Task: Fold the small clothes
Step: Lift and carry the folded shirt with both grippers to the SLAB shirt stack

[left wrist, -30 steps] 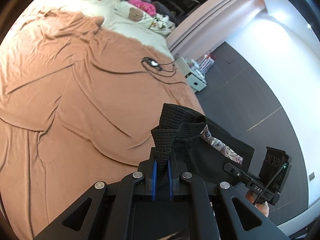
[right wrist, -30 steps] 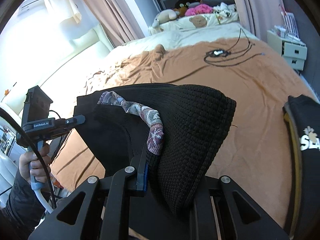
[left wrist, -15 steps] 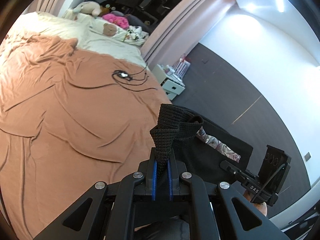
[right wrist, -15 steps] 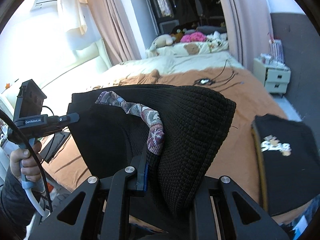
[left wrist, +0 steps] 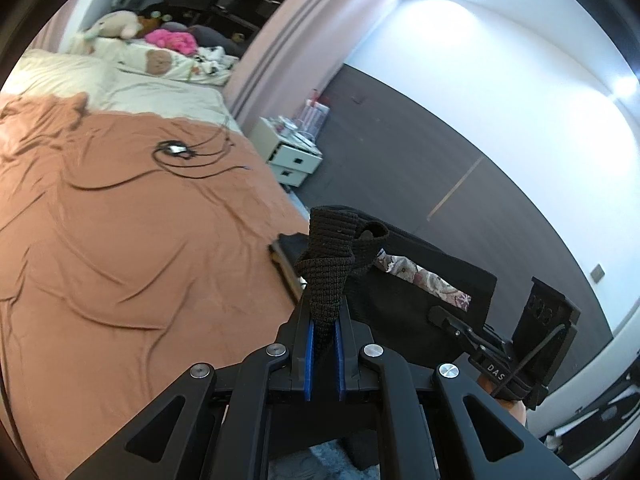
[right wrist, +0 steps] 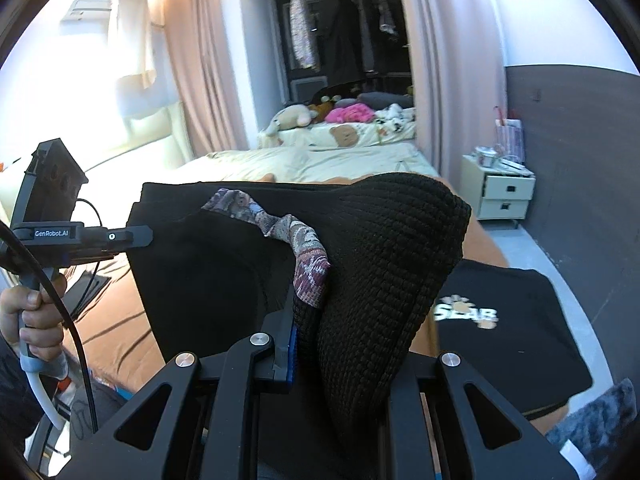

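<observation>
At the bottom centre of each view, the left tool [left wrist: 322, 320] and the right tool [right wrist: 310, 320] each pinch a black knit garment [right wrist: 380, 248] with a patterned inner band, held up stretched between them above the bed [left wrist: 120, 240]. The left tool's body at left reads "GenRobot.AI"; the right tool's reads "DAS". Lower right, a folded black shirt [right wrist: 508, 320] shows blurred white lettering I cannot read surely.

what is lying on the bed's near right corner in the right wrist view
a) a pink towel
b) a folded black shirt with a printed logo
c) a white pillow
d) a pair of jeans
b: a folded black shirt with a pale printed logo lies flat on the brown sheet at that corner, beside the black knit garment held up between both grippers.
</observation>
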Motion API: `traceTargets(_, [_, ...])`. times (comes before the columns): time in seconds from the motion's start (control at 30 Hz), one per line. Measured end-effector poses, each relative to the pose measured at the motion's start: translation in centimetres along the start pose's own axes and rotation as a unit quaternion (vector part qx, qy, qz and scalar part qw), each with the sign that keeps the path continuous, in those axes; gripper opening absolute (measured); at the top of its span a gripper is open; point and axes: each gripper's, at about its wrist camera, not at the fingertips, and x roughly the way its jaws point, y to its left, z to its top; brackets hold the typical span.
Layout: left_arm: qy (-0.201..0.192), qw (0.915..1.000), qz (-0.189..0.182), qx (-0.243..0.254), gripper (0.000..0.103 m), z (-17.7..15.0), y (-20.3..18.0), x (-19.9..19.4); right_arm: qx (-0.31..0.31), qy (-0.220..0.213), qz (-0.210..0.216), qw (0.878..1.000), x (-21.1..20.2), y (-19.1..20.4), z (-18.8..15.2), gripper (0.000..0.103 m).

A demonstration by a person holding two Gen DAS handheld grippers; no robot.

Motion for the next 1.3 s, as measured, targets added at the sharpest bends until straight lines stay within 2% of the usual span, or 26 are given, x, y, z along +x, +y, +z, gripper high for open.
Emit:
traceTargets(0.3, [0.023,0.9983,-0.045,0.028,0.008,0.7,-5.6,5.3,0.035,-0.021,-0.042,0.998,-3.6,-2.9,0.0,0.012])
traceTargets(0.5, [0.031,0.9954,-0.076,0.049,0.008,1.9,-10.1,8.7,0.035,-0.036,-0.083,0.995,-5.1,-2.6,0.5,0.012])
traceTargets(0.77, [0.042,0.9910,-0.113,0.057,0.008,2.5,-13.9,12.4,0.038,-0.056,-0.135,0.988,-6.1,-1.4,0.7,0.012])
traceTargets(1.0, [0.063,0.9884,-0.125,0.058,0.008,2.2,-15.5,15.6,0.056,-0.057,-0.155,0.985,-4.7,-0.6,-0.2,0.012])
traceTargets(1.3, [0.086,0.9878,-0.125,0.038,0.008,3.4,-13.7,21.1,0.074,-0.035,-0.170,0.982,0.7,2.0,-0.8,0.012])
